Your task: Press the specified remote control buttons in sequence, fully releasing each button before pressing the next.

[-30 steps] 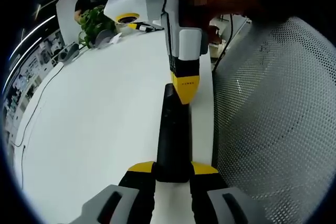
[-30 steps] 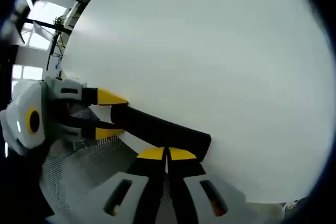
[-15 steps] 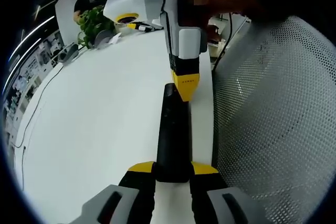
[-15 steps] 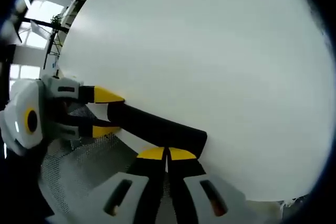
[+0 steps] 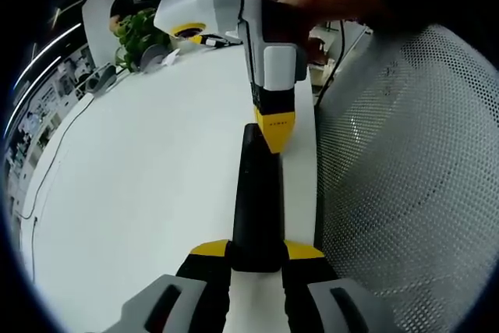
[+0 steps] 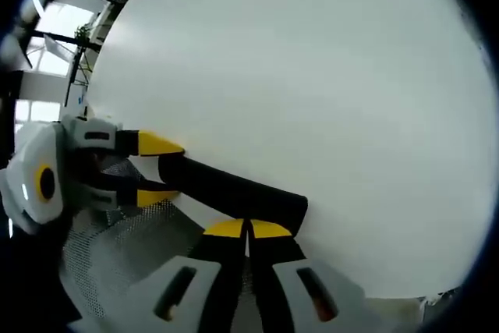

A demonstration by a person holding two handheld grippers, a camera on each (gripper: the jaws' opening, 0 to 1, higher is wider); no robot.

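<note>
On the white table point(image 5: 140, 185), left claw point(image 5: 257, 250) pinches the remote point(image 5: 256, 193); right claw point(image 6: 248, 228), pressed together, touches it.

The remote control point(image 5: 256, 200), lying between the yellow-tipped jaws of the left gripper point(image 5: 256, 250), is showing plain black. The right gripper point(image 5: 274, 126), reaching in beyond it, is wearing a white and grey body, a black band and a yellow tip. The table point(image 5: 148, 185) under both is looking plain white. To the right of the left gripper, a chair back point(image 5: 405, 185) is showing a grey mesh of fine dots. Far beyond the tongs, a plant point(image 5: 139, 33) is showing green leaves.

In the right gripper view, the remote control point(image 6: 234, 193) is again reading black against the white table point(image 6: 312, 91), with yellow tips on the right gripper point(image 6: 248, 229) and on the left gripper point(image 6: 152, 169).
</note>
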